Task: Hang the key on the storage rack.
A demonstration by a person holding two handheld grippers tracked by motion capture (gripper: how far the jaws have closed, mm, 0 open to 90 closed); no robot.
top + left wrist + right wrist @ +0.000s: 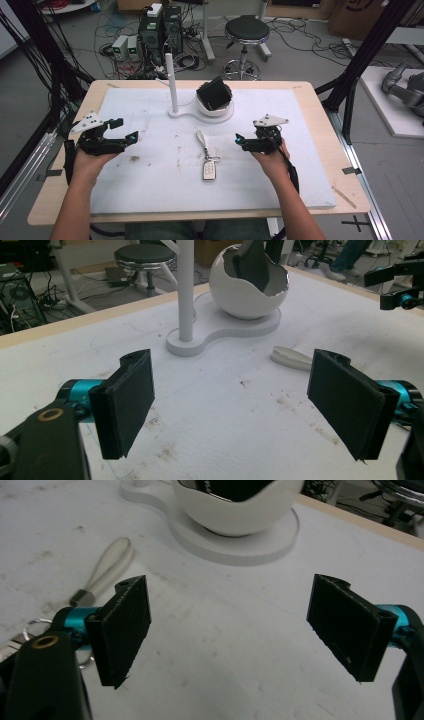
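Observation:
A silver car key fob (210, 170) with a ring and a white strap (201, 138) lies mid-board. Behind it stands a white holder: a thin upright post (172, 82) and an egg-shaped bowl (215, 106) with a black object (214, 93) in it. My left gripper (124, 129) hovers open at the board's left, facing the post (186, 290) and bowl (247, 287). My right gripper (241, 141) is open just right of the key. In its own view the strap (107, 565) lies left of its jaws and the bowl (235, 510) is ahead. Nothing sits between either gripper's jaws.
A white foam board (150, 190) covers the wooden table (60, 200). Behind the table are a black stool (246, 30), computer boxes (160, 30) and floor cables. Black frame struts (360, 55) rise at both sides.

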